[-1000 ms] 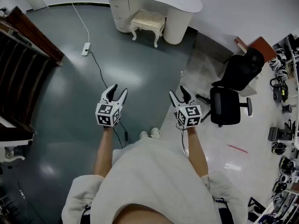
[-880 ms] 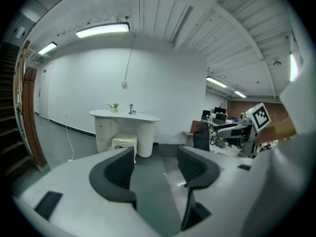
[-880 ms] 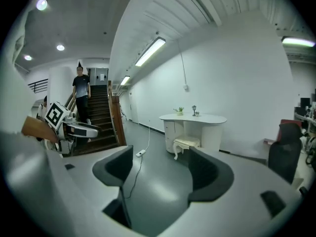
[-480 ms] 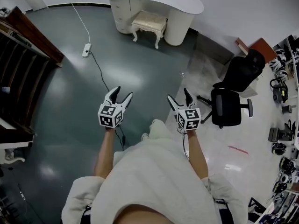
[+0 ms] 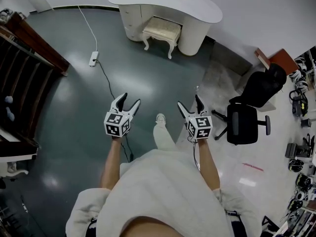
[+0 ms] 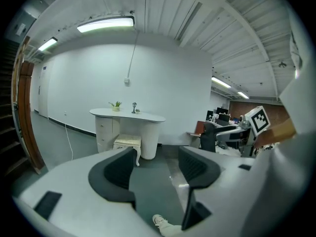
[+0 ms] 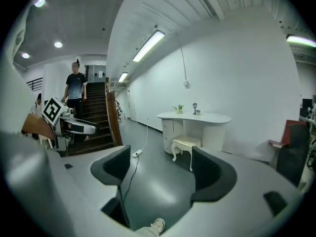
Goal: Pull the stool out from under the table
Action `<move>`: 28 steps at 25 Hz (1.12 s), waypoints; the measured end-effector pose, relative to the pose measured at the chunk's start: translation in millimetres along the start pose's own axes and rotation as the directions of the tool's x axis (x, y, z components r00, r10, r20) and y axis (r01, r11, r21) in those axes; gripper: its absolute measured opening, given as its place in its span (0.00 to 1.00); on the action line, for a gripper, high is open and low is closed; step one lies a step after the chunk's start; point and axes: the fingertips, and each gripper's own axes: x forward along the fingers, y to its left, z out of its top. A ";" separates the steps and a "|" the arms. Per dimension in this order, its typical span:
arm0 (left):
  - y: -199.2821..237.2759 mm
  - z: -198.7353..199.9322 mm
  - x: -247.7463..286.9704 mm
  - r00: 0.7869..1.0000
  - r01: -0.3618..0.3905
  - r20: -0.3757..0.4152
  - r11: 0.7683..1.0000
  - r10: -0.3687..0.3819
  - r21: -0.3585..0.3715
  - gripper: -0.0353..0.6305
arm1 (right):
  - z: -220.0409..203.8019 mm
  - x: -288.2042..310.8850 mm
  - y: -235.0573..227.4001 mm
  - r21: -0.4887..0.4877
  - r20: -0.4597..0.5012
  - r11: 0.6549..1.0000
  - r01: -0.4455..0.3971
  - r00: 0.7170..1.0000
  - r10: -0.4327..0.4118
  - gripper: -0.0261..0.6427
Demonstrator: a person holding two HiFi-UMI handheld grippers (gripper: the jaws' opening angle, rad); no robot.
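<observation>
Nearest is the person's pale garment (image 5: 163, 191), with both bare forearms held forward over it. One leg is stepped ahead, and its white shoe (image 5: 160, 118) rests on the floor between the two tools.

The left gripper (image 5: 130, 98) is held out over the dark grey floor (image 5: 69, 112). Its jaws have just been opening and now stand spread wide, with only floor showing between them. The right gripper (image 5: 189, 101) is level with it, to the right of the shoe. Its jaws have also just been opening, and they gape with nothing between the pads. Both tools point toward the far wall, tipped a little downward.

A black cable (image 5: 106, 80) runs across the floor from near the left gripper out to a white power strip (image 5: 93, 59). A thinner white lead carries on from the strip toward the far wall. On the right a black office chair (image 5: 247, 122) stands on the lighter floor. On the left a dark wooden staircase (image 5: 29, 48) climbs away, and the right gripper view shows a person (image 7: 75, 90) standing on it.

The stool (image 5: 161, 29) is well apart from both grippers. It is cream, with a cushioned seat and curved legs. It stands at the knee gap of the white table (image 5: 197, 6) against the far wall, with its far edge tucked beneath the tabletop. A small plant (image 7: 178, 107) and a little lamp (image 7: 195, 105) stand on the tabletop
</observation>
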 end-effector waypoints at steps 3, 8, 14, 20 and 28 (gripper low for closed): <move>22.0 21.2 33.8 1.000 -0.009 -0.006 1.000 0.009 0.000 0.45 | 17.3 38.5 -20.9 0.004 -0.004 1.000 -0.006 1.000 0.006 0.59; 62.4 64.7 94.7 0.999 -0.033 0.001 0.999 0.033 -0.009 0.45 | 53.0 107.3 -60.9 0.000 -0.005 1.000 -0.020 1.000 0.020 0.59; 107.1 109.5 161.9 0.998 -0.062 0.010 0.998 0.062 -0.008 0.45 | 95.5 186.0 -104.0 -0.012 0.005 0.999 -0.041 0.999 0.041 0.59; 140.2 123.7 203.8 0.996 -0.093 0.003 0.995 0.093 -0.023 0.45 | 107.2 244.1 -126.7 -0.018 -0.017 0.997 -0.070 0.997 0.069 0.59; 182.3 123.7 237.5 0.994 -0.107 -0.015 0.993 0.106 -0.056 0.45 | 114.2 300.6 -133.4 -0.022 -0.044 0.996 -0.090 0.995 0.088 0.58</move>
